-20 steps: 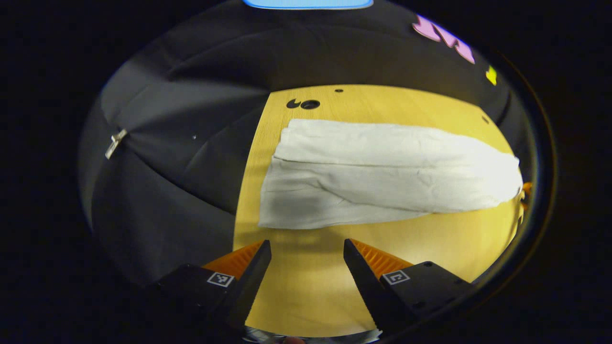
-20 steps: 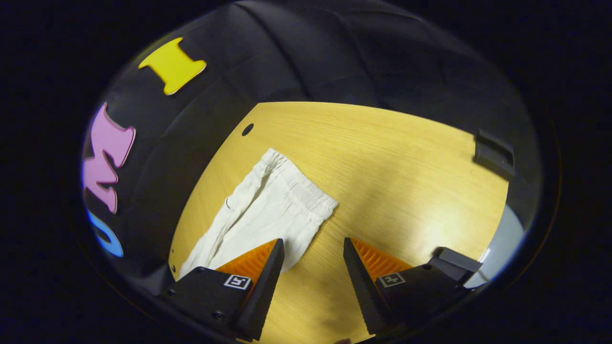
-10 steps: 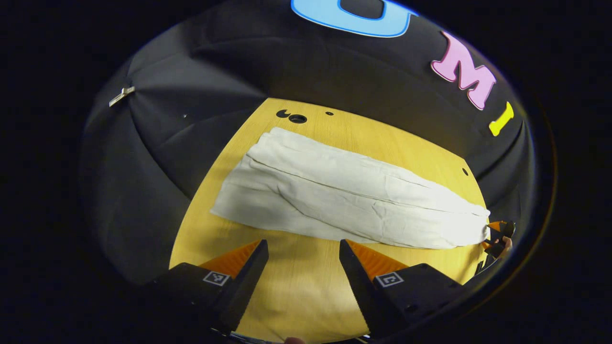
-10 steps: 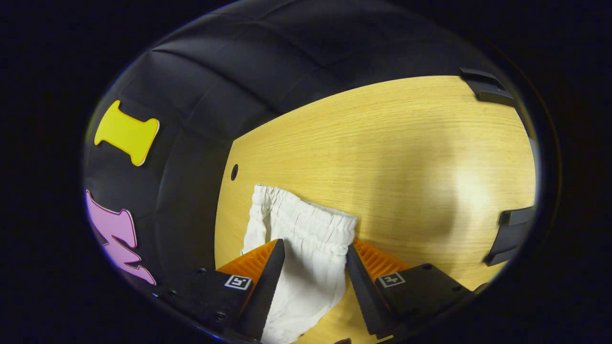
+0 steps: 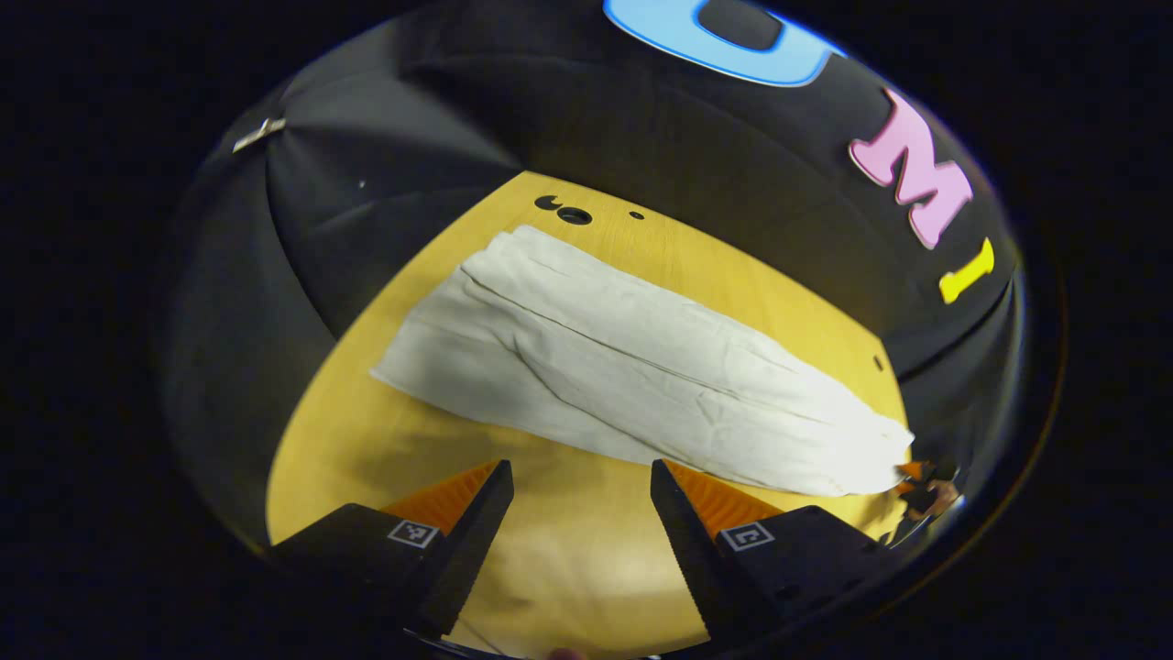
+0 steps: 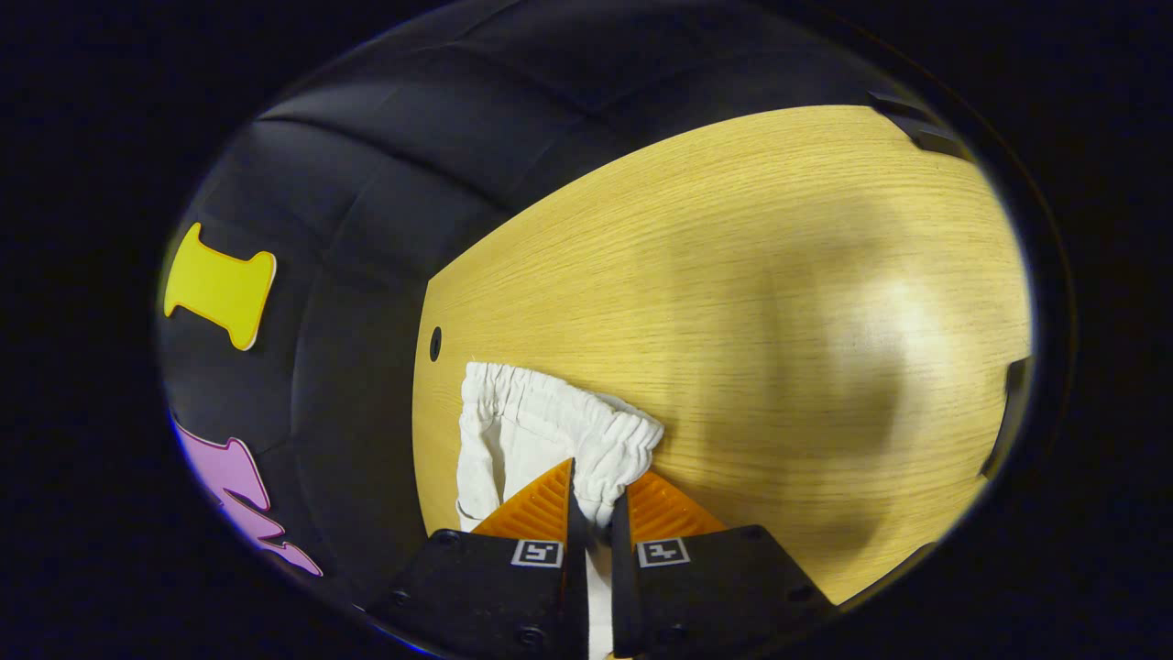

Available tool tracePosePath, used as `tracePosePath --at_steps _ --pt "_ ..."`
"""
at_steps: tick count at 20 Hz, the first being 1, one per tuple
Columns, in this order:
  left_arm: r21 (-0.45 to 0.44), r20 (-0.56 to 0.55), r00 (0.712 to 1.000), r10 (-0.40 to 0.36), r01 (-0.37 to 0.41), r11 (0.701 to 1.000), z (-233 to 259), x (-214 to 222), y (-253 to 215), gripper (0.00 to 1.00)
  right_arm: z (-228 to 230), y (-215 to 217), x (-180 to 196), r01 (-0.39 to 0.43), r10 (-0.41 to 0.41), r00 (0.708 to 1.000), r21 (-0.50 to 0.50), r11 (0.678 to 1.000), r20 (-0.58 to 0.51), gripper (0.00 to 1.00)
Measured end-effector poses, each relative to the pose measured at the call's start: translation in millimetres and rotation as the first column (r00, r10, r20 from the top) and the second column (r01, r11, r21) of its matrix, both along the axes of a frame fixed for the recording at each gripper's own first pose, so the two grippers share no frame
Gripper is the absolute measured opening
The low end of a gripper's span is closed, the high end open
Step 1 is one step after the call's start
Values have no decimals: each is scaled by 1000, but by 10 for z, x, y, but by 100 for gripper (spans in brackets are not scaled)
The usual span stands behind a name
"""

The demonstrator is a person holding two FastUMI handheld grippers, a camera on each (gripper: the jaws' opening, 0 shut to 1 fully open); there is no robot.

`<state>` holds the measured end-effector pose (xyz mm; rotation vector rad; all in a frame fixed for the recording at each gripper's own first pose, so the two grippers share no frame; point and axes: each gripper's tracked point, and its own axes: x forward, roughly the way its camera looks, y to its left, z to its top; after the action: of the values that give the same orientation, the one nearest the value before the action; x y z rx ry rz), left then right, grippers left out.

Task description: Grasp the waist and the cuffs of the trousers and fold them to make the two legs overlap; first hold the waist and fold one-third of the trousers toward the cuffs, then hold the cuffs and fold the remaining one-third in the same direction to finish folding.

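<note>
The wooden table [image 5: 385, 458] was the broadest thing in both views, its pale grain running bare to the right of the cloth in the right gripper view; the white trousers [image 5: 632, 376] lay flat along it, already doubled so that one leg rested on the other, stretching in the left gripper view from the cuffs [image 5: 431, 330] at the upper left down to the waist at the lower right; the elastic waist [image 6: 559, 412] was bunched and gathered in the right gripper view, just beside a small dark hole [image 6: 435, 343] in the tabletop; the left gripper [image 5: 581, 477] hovered over bare wood on the near side of the trousers, its fingers spread wide and apart from the cloth, holding nothing; the right gripper [image 6: 591, 504] had its fingers drawn close together with a fold of the waist pinched between them, both pressing on the fabric; three more dark holes [image 5: 574, 214] sat near the cuffs at the table's far edge.
</note>
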<state>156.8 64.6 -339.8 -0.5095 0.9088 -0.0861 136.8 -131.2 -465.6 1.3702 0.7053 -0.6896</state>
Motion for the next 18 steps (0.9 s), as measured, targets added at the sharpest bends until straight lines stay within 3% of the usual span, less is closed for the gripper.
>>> tracePosePath --at_steps 3,5,10,14,15,16,18 --pt "-170 -57 989 139 -147 974 -145 -16 -80 96 -14 -3 -1 0 -1 1000 28 1000 8 15" --pt "-275 -114 962 248 -271 922 -220 -30 -58 96 -18 -1 9 -6 6 1000 30 1000 7 14" --pt "-371 -145 893 425 -448 813 -355 281 153 95 -20 2 12 -27 27 1000 26 999 7 14" --pt "-407 -128 844 521 -524 748 -363 645 389 94 -27 7 32 -55 55 998 16 998 6 14" --pt "-409 -121 834 538 -536 739 -374 755 427 99 -27 15 39 -66 66 998 15 998 4 14" --pt "-414 -115 828 548 -542 731 -368 856 462 94 -25 14 46 -76 76 997 14 997 3 15" --pt "-424 -104 826 554 -541 726 -367 1067 415 94 -24 20 54 -94 94 996 7 996 3 14"
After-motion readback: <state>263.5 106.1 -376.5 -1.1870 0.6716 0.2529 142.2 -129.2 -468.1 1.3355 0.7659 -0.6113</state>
